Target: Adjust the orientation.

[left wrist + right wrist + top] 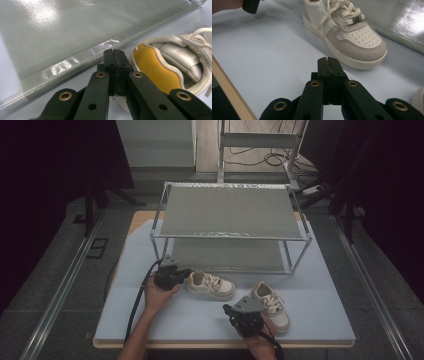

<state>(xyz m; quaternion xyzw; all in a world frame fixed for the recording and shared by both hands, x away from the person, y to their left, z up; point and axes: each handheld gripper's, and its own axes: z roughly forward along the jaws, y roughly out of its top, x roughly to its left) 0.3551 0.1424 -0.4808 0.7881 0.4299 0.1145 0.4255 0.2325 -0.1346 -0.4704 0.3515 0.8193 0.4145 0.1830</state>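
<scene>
Two small white-and-grey sneakers lie on the light blue mat [310,320]. The left sneaker [211,285] [347,32] lies with its heel toward my left gripper [186,272], whose jaws are shut and empty. In the left gripper view, that gripper [115,53] sits just beside the sneaker's heel rim and yellow insole [155,67]. The right sneaker [272,306] lies right beside my right gripper [229,309]. In the right gripper view the right gripper [328,60] is shut on nothing and points across bare mat at the left sneaker's toe.
A two-shelf metal rack [230,210] stands behind the sneakers; its lower shelf [62,32] lies just ahead of the left gripper. The table's wooden edge [229,92] runs near the right gripper. Cables lie on the floor [260,157] beyond the rack.
</scene>
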